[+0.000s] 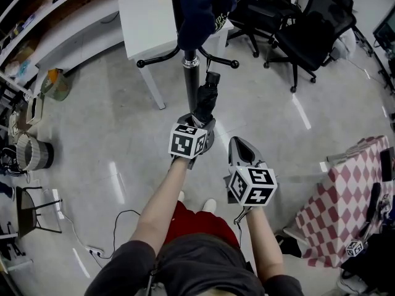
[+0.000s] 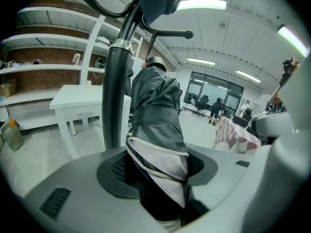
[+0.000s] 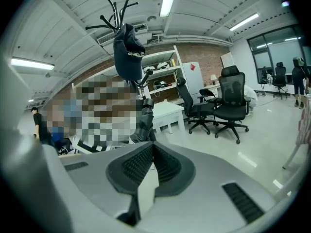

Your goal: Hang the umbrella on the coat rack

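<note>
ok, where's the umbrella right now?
Centre of the head view, the umbrella is clamped in the left gripper, standing close to the right of the coat rack pole.

The folded umbrella (image 2: 156, 110) is glossy black with a white panel edged in pale piping. The coat rack (image 2: 116, 96) is black with a silver collar, and the garment (image 1: 200, 11) on it is dark navy. The left gripper (image 1: 202, 121) and right gripper (image 1: 238, 143) are light grey with black ribbed pads and black-and-white marker cubes. Round them I see a white table (image 1: 145, 23), black office chairs (image 1: 315, 26), a red-and-white checked cloth (image 1: 349, 190) and a shiny pale grey floor (image 1: 105, 134).
</note>
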Available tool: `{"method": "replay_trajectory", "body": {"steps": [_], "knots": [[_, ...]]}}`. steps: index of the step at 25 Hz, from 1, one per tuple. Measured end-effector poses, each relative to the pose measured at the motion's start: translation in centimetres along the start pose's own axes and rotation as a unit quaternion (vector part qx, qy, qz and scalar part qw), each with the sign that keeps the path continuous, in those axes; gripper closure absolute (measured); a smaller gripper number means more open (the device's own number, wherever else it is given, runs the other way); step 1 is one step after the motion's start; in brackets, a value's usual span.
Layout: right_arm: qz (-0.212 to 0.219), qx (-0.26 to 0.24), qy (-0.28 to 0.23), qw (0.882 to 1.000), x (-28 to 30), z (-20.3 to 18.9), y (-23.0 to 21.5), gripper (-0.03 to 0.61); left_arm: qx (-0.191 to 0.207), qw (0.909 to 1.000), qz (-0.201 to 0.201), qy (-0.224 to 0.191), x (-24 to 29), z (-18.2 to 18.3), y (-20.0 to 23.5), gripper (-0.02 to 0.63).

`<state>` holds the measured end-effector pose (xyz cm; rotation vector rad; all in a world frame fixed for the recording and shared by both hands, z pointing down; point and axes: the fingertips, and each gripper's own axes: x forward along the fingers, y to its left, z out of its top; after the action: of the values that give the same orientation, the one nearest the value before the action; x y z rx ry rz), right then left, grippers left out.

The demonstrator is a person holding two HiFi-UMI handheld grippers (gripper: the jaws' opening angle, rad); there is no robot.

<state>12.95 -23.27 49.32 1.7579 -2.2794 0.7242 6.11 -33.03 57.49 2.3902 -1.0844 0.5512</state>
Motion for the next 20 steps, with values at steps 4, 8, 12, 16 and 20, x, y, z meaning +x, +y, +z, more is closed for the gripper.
{"method": "replay_trajectory", "body": {"steps": [4,8,12,16,20], "knots": [[-0.001,0.0,0.004,1.0,0.2,-0.4,0.0,0.56,0.0,1.0,0.003,0.006,1.1,-0.3,0.3,0.382],[-0.004,0.001,0.007,1.0,0.4,-0.6,-0.3,0.56,0.005,0.9999,0.008,0.013,2.3,-0.5,0.7,0.38],[-0.006,0.001,0.009,1.0,0.7,-0.7,-0.6,0.56,0.011,0.9996,0.013,0.024,3.3,-0.6,1.0,0.376],[-0.007,0.003,0.01,1.0,0.8,-0.8,-0.5,0.56,0.013,0.9989,0.018,0.041,4.1,-0.9,1.2,0.373],[-0.006,0.002,0.011,1.0,1.0,-0.8,-0.3,0.56,0.017,0.998,0.025,0.055,4.6,-0.9,1.5,0.371]]}}
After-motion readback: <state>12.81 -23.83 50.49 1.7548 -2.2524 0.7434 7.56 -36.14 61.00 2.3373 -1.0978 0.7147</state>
